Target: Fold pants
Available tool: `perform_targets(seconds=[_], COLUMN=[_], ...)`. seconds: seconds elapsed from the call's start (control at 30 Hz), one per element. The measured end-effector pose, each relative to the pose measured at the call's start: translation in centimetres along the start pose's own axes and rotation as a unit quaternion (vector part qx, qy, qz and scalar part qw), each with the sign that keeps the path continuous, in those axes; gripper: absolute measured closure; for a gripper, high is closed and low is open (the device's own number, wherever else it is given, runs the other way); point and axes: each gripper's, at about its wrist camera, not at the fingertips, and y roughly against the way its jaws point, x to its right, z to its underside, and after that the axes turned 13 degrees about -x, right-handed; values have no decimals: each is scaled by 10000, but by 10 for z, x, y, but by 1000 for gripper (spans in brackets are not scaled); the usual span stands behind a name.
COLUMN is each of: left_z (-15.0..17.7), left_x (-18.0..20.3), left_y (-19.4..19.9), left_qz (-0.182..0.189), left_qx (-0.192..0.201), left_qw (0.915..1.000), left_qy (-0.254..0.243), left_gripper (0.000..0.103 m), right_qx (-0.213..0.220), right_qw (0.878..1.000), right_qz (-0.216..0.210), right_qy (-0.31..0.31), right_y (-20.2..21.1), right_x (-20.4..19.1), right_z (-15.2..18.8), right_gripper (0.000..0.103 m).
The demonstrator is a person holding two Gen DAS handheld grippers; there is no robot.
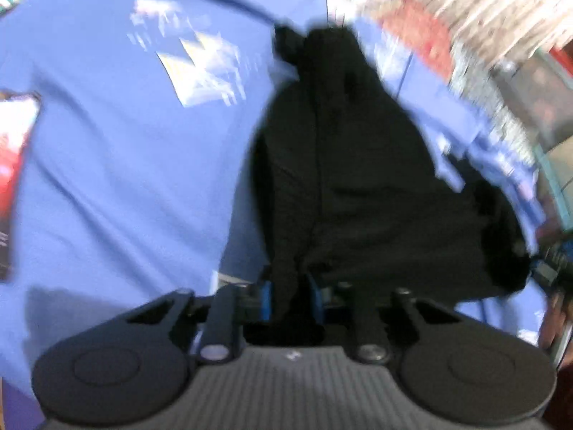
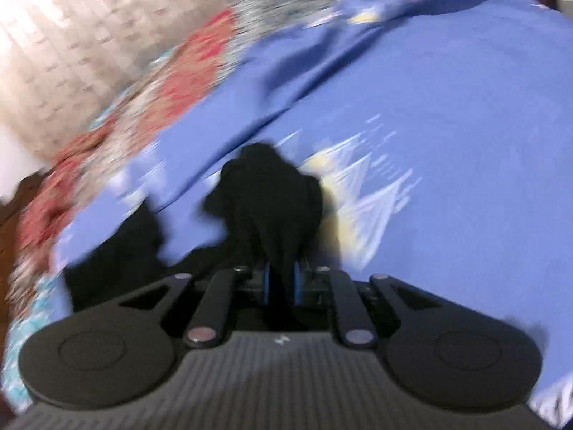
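Observation:
The black pants [image 1: 358, 179] hang bunched over a blue bedsheet [image 1: 107, 179]. My left gripper [image 1: 292, 297] is shut on a fold of the pants, with the cloth pinched between its blue pads. In the right wrist view my right gripper [image 2: 281, 283] is shut on another part of the black pants [image 2: 268, 197], which bunch up above its pads. More black cloth [image 2: 118, 258] trails to the left. Both views are motion-blurred. The right gripper shows at the right edge of the left wrist view [image 1: 553, 261].
The blue bedsheet [image 2: 447, 107] has a white and yellow print [image 2: 361, 193]. A red-patterned blanket [image 2: 172, 82] lies along the far side, with a pale curtain [image 2: 53, 36] behind it. A red and white object [image 1: 14, 150] sits at the left edge.

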Motion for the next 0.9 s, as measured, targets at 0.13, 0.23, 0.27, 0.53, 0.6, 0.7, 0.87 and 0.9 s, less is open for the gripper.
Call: perform_targets(seconds=[0.13, 0.23, 0.27, 0.53, 0.6, 0.7, 0.87, 0.9], left_z=[7, 12, 15, 16, 14, 10, 11, 13], left_x=[-36, -67, -72, -60, -57, -54, -55, -58], left_y=[50, 51, 45, 12, 13, 25, 54, 62], left_qz=[-611, -700, -788, -1093, -1150, -960, -745, -622], left_qx=[357, 269, 246, 116, 108, 181, 445, 482], left_qw=[9971, 9939, 9914, 9873, 9861, 9882, 9887, 9891], left_qy=[263, 804, 1019, 1149, 1197, 1178, 1220, 1242], left_gripper=[85, 81, 80, 43, 79, 93, 94, 94], right_qx=[-588, -49, 106, -225, -663, -155, 1760, 2061], right_qw=[9900, 9860, 9884, 9986, 9956, 9956, 9809, 9732], right_qz=[340, 768, 743, 479, 649, 860, 488, 586], right_qy=[1239, 1480, 1317, 1, 132, 329, -667, -833], right_y=[22, 36, 34, -77, -97, -68, 90, 123], right_x=[-24, -20, -18, -5, -14, -23, 41, 60], right_z=[38, 30, 15, -89, -92, -98, -111, -106], right_gripper=[52, 45, 44, 43, 94, 95, 95, 96])
